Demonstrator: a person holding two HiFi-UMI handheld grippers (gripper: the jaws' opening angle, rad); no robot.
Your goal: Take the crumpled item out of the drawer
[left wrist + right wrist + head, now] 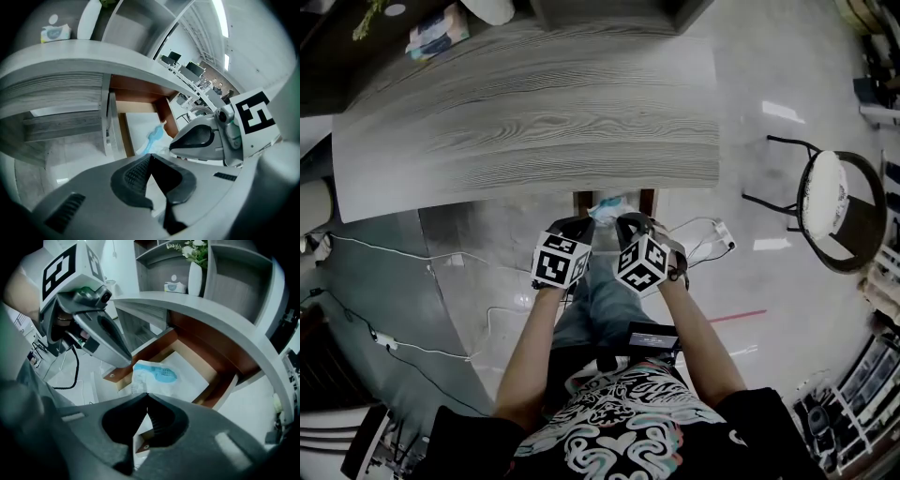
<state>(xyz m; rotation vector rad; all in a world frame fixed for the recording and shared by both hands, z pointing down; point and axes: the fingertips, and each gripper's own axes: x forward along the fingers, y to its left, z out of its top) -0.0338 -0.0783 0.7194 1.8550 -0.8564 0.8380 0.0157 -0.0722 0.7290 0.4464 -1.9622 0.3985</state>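
Both arms out in front of me, forearms bare, a marker cube on each tool. Left gripper [578,225]: jaws pressed together at the tips, nothing between them in its own view [149,157]. Right gripper [625,223]: jaws likewise pressed together [146,395], tips right at the near edge of the crumpled item [152,373]; I cannot tell whether they touch it. The two tools sit side by side, close to each other, over the front of the open drawer [647,200], left one just left of the item, right one just right of it. The drawer has red-brown walls [220,385] and a pale bottom, and it is pulled out toward me from under the table [525,103]. The crumpled item [607,208] lies inside on the pale bottom, near the front, white with a light blue patch [154,137]. Past it, the grey wood-grain tabletop spreads wide to the left and far side. On its far left corner, a tissue pack [438,33]. From the right gripper view, a white vase [194,277] with greenery stands on the tabletop by grey shelving. On the floor to the right, well apart, a black-framed chair [830,202] with a round pale seat; white cables [403,253] trail across the floor to the left.
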